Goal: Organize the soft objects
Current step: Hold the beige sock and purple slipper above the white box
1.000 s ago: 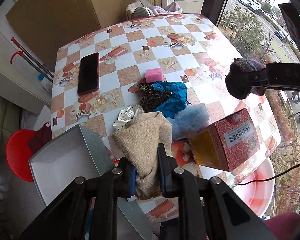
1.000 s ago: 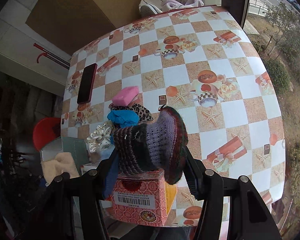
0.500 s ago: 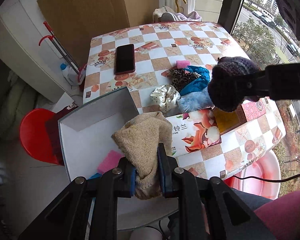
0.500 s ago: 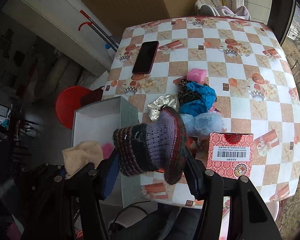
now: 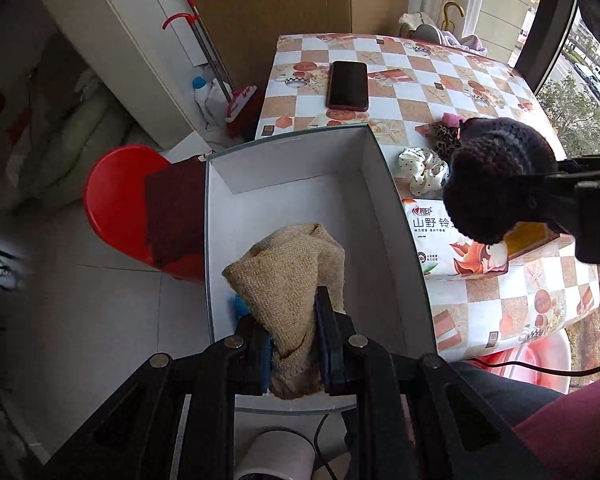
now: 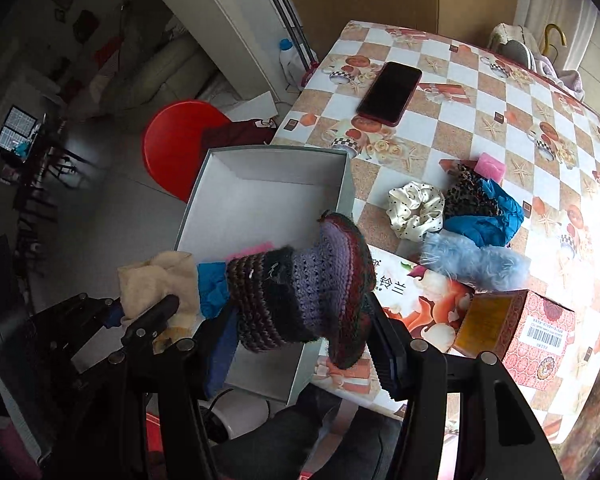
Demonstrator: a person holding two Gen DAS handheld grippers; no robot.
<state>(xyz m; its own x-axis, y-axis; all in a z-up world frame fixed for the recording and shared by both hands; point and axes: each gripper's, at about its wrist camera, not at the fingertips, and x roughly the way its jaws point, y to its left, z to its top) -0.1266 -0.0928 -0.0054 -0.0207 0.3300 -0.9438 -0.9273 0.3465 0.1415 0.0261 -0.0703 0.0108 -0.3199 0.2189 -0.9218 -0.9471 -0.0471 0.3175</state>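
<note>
My left gripper (image 5: 293, 340) is shut on a beige knitted cloth (image 5: 292, 272) and holds it above the open white box (image 5: 296, 184). The cloth and the box (image 6: 260, 200) also show in the right wrist view (image 6: 156, 280). My right gripper (image 6: 300, 320) is shut on a dark purple striped knitted hat (image 6: 300, 288), held over the box's near right edge; it shows in the left wrist view (image 5: 496, 180). Pink and blue soft items (image 6: 252, 250) lie inside the box. On the table lie a white dotted scrunchie (image 6: 414, 208), a leopard scrunchie (image 6: 466, 196), blue cloth (image 6: 488, 220), fluffy blue piece (image 6: 476, 264) and pink sponge (image 6: 490, 166).
A phone (image 6: 390, 92) lies on the checkered table (image 6: 500, 92). A flowered tissue pack (image 6: 424, 300) and a red carton (image 6: 520, 328) sit at the table's near edge. A red stool (image 5: 116, 196) stands left of the box; mops (image 5: 204, 52) lean on the wall.
Both grippers have swung left from over the table to over the white box, carrying the beige cloth and the knitted hat. Both stay shut.
</note>
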